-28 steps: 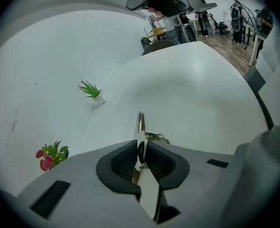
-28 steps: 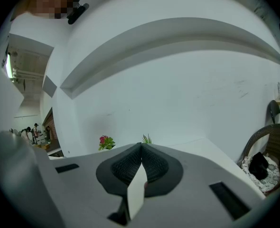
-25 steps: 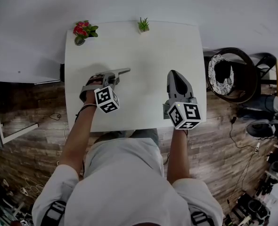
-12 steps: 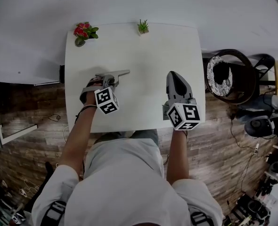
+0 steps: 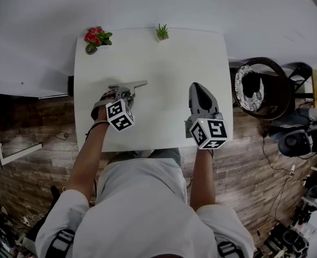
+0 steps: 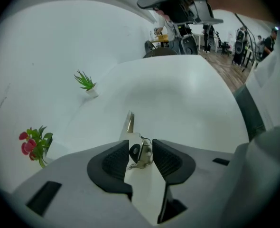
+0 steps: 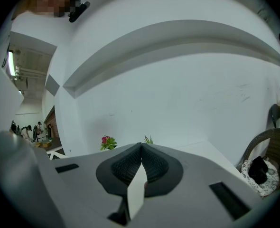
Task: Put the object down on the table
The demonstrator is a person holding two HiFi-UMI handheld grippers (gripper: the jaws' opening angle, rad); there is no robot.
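Observation:
A slim metal object [image 6: 129,121] with a small ring and a black tab lies on the white table [image 5: 164,58], pointing away from me. My left gripper [image 6: 141,148] is low over the table's left half, and its jaws are opening. The object lies between the pads, which stand just off it on either side. In the head view the object [image 5: 139,84] sticks out to the right past the left gripper [image 5: 127,90]. My right gripper [image 5: 197,86] hovers over the table's right half, shut with nothing between its pads [image 7: 130,165].
A pot of red flowers [image 5: 95,36] and a small green plant [image 5: 162,31] stand at the table's far edge. A dark round chair [image 5: 260,85] is beside the table's right edge. Wooden floor with cables surrounds the near side.
The left gripper has edged slightly toward me while the metal object keeps its place on the table. The right gripper has hardly moved.

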